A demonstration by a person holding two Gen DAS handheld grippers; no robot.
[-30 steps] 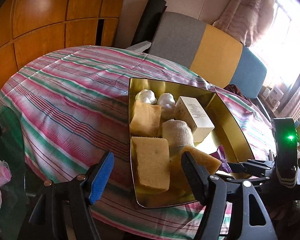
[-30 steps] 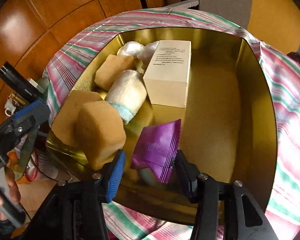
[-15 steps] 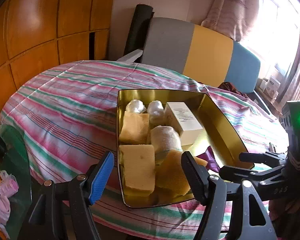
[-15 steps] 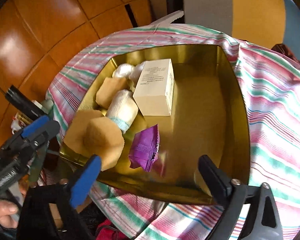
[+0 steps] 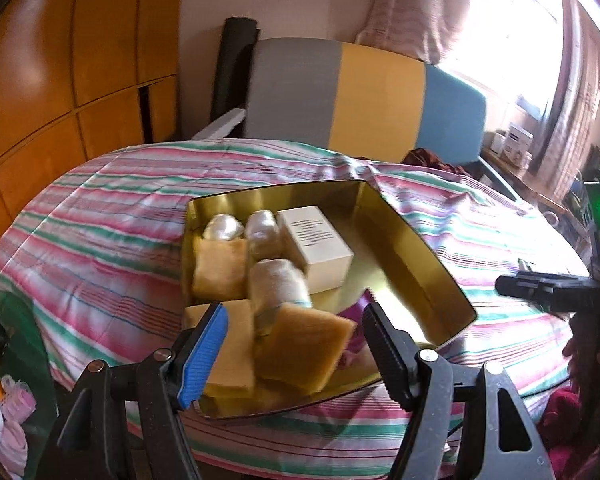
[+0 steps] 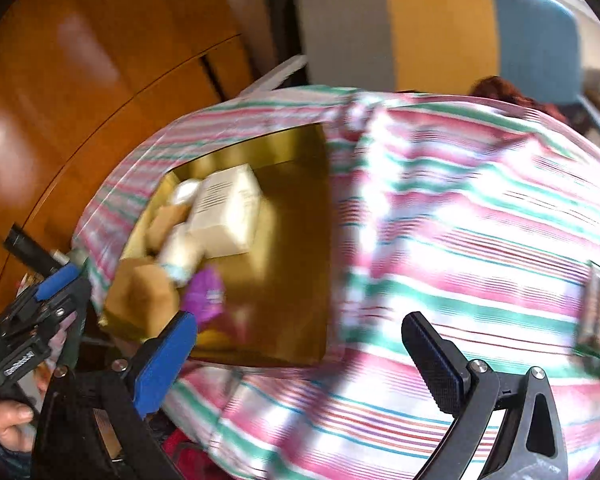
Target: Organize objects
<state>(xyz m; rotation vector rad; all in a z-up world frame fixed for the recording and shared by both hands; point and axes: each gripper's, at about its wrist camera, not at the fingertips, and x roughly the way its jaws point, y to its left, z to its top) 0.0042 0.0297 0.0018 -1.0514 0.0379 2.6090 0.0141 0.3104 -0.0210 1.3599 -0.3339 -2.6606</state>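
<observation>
With the gold tin (image 5: 420, 248) as landmark on the striped cloth (image 5: 100, 240): sponges (image 5: 220, 268) fill its left side, likely packed tight to save room. A rolled towel (image 5: 278, 284) lies beside them, a white box (image 5: 316, 248) toward the middle, and a purple packet (image 6: 204, 294) at the near edge. The left gripper (image 5: 292, 344) hangs spread and empty before the tin. The right gripper (image 6: 300, 352) is right of the tin over bare cloth, wide apart, holding nothing.
</observation>
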